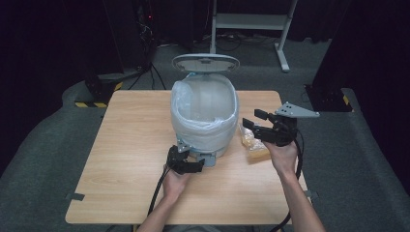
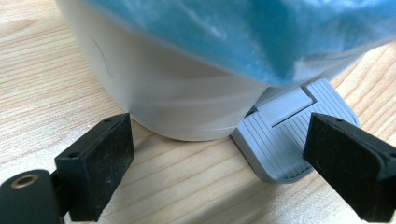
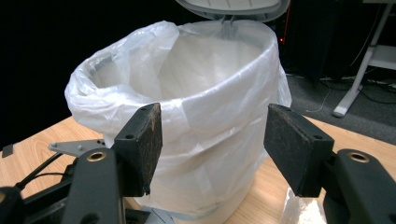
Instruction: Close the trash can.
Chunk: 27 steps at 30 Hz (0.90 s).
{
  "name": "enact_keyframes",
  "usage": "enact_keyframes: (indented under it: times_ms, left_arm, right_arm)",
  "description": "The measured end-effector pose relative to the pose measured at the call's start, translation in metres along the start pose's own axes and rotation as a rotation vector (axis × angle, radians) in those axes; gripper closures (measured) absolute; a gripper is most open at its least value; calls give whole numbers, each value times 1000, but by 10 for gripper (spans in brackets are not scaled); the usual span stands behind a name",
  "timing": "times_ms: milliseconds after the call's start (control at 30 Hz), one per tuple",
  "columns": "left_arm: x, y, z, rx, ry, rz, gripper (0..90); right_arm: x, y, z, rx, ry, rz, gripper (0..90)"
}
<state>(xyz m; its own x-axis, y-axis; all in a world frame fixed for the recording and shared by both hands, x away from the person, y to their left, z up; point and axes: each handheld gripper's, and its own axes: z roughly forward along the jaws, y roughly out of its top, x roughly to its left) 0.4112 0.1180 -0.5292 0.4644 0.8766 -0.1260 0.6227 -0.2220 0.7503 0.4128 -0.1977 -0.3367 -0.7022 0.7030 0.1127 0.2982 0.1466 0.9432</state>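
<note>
The clear bag of yellowish contents (image 1: 252, 142) lay flat on the table (image 1: 125, 159) just right of the bin (image 1: 205, 116), its long axis running from the far edge toward the person, directly beneath the right gripper (image 1: 255, 122), the nearer of the 2 tools. That gripper's jaws stood spread and empty, pointing left at the lined bin, whose lid (image 1: 205, 63) was up. The left gripper (image 2: 219, 154), jaws also spread, sat at the bin's foot with 1 pad over the grey pedal (image 2: 285, 140).
</note>
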Motion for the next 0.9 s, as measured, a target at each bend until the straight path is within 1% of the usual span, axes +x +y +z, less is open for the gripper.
enact_keyframes:
  times_ms: [133,267,400,900]
  left_arm:
    - [0,0,0,-1,0,-1,87]
    - [0,0,0,0,0,0,87]
    - [0,0,0,0,-1,0,88]
    - [0,0,0,-2,-1,-1,90]
  right_arm:
    - [-2,-4,-2,7,0,9,365]
    - [-3,-10,-4,-8,-18,21,342]
    - [-5,-17,-5,-9,-30,34,327]
    - [-10,-36,-10,-1,-68,51,332]
